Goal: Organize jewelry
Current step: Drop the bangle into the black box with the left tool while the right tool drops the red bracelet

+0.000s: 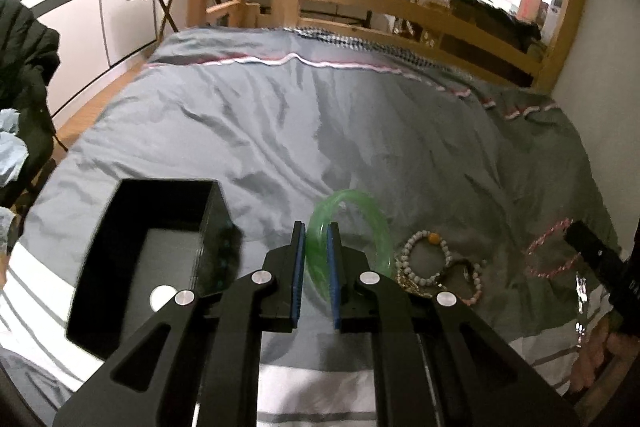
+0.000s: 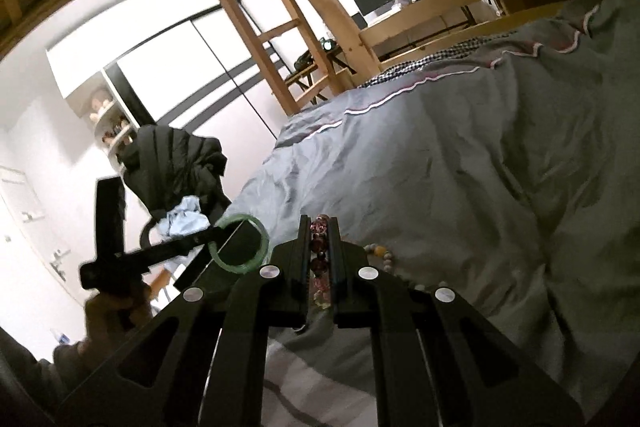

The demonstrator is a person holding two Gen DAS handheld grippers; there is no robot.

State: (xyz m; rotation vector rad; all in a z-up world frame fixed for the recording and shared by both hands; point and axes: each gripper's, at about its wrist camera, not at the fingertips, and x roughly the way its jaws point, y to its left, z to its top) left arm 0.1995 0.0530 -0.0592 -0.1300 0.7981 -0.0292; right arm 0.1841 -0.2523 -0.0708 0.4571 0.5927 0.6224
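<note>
L gripper (image 1: 316,251) pinches upright green bangle (image 1: 360,211); R gripper (image 2: 320,247) pinches bead bracelet (image 2: 320,259) lengthwise betw pads.

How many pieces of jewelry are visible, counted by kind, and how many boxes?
Green bangle: 1, held in the left tongs
Bead bracelets: at least 3, namely dark red bracelet in the right tongs, white bracelet, pink bracelet
Black box: 1
Total: at least 5; the pile is tangled

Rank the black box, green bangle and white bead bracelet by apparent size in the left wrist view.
1. black box
2. green bangle, nearer the camera, so real size is unsure
3. white bead bracelet
</note>
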